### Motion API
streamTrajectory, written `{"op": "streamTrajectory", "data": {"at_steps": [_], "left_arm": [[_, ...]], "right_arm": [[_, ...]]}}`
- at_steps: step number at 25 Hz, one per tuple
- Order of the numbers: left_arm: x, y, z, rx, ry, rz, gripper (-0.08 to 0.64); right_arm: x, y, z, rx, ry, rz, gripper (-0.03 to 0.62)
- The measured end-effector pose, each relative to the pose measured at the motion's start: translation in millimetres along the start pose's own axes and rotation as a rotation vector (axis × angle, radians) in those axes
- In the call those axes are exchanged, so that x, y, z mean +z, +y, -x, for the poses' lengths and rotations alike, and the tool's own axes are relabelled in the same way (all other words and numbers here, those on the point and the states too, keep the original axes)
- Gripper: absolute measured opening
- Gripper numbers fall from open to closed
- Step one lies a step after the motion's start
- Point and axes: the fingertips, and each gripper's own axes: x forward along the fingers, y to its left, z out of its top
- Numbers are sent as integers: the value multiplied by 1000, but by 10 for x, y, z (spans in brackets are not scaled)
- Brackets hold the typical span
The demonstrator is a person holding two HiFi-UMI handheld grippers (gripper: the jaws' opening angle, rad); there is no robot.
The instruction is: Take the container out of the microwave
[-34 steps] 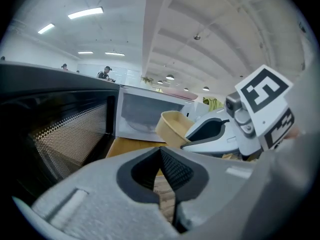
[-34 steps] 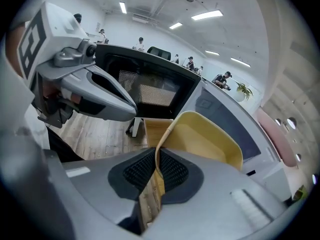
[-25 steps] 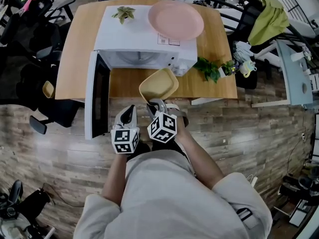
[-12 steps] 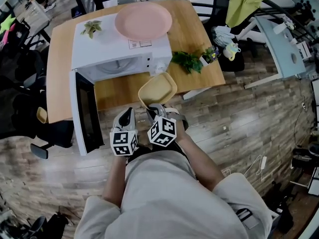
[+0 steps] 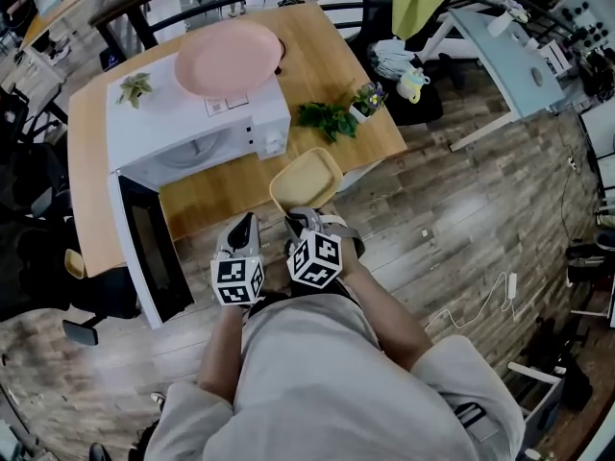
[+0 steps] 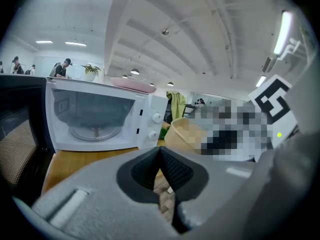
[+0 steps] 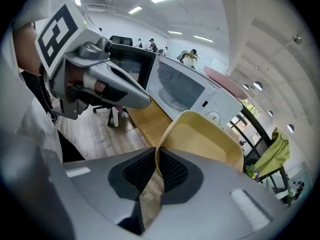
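Container: container (image 7: 205, 139) at frame centre, outside the microwave (image 5: 192, 128), over the surface (image 5: 332, 65) edge; right tool (image 7: 157, 159) pinching its rim
Left tool: left tool (image 6: 160, 156) pressed together; empty
Change: microwave has slid to upper left; removal looks done; set-down remains

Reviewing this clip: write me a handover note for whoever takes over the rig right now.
Right tongs: shut on the rim of the yellow container.
Left tongs: shut, empty.
Microwave: door open, cavity empty.
Done: container is out, held near the front edge of the table.
Left: probably set it down, perhaps close the door.
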Motion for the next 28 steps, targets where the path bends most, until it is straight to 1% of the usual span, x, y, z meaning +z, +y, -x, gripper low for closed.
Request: {"op": "streamTrajectory", "data": {"at_steps": [7, 16, 23, 28], "left_arm": [[30, -112, -83, -45, 10, -15, 3], [192, -188, -120, -71, -1, -51, 3], [494, -236, -54, -64, -62, -87, 3], [806, -267, 28, -54, -128, -96, 3]], "right_arm": [[-168, -95, 77, -45, 17, -61, 35], [-261, -309, 211, -103, 9, -117, 34], [-214, -464, 315, -138, -20, -141, 34], [-144, -654, 413, -186, -46, -142, 35]]}}
